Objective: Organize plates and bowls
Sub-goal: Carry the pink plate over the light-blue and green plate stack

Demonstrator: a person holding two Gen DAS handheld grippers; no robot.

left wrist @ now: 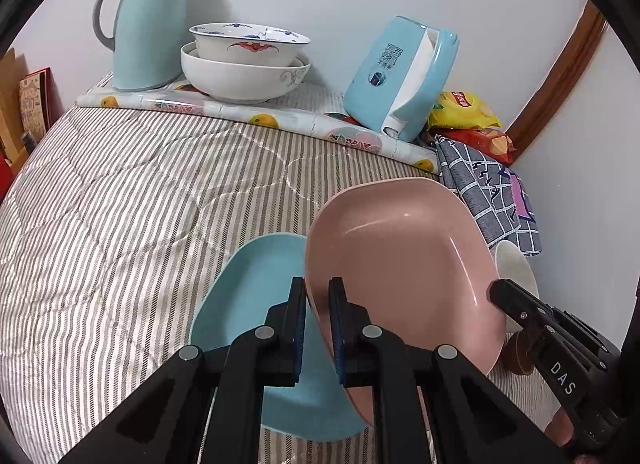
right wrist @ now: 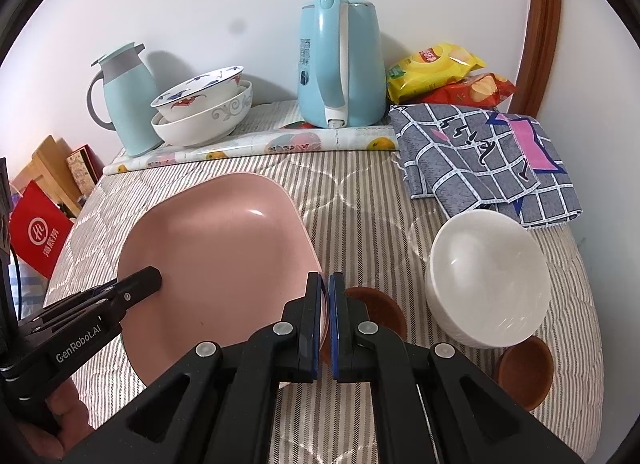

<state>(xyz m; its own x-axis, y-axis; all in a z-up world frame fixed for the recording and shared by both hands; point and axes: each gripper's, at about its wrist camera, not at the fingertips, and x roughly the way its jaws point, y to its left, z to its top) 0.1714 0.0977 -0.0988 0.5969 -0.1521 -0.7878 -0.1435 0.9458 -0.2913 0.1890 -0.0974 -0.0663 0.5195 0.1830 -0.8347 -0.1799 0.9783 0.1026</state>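
A pink square plate is held tilted above the striped cloth. My left gripper is shut on its near-left rim; it shows at the left of the right wrist view. My right gripper is shut on the plate's right rim; it shows at the right of the left wrist view. A blue plate lies flat under the pink one. A white bowl stands to the right. Two patterned bowls are nested at the back.
A teal thermos jug and blue kettle stand by the wall. Snack bags, a checked cloth and two brown saucers lie on the right. The table edge drops at left.
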